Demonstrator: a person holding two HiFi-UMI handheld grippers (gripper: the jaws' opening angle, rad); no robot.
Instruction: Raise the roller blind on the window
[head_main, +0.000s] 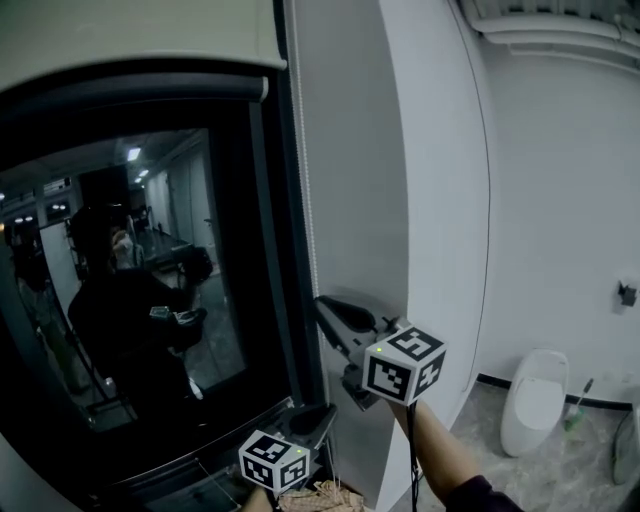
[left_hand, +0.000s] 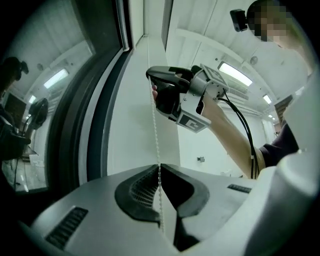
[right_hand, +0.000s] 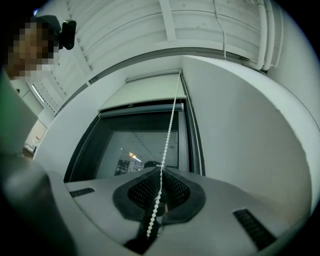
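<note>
1. Head view: the roller blind (head_main: 140, 35) is way up top of the window (head_main: 150, 280). The bead chain (head_main: 304, 190) hangs straight down the right frame, with my right tongs (head_main: 326, 305) higher on it and my left tongs (head_main: 322, 412) just below.
2. Left gripper view: left tongs are clamped on the bead chain (left_hand: 156, 135), which runs straight up to the right tongs.
3. Right gripper view: right tongs are pinching the bead chain too, and it climbs to the roller blind (right_hand: 145, 92).

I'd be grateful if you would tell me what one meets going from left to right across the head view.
Dark window glass → bead chain → white wall → white toilet fixture → green-handled brush → small wall fitting.
</note>
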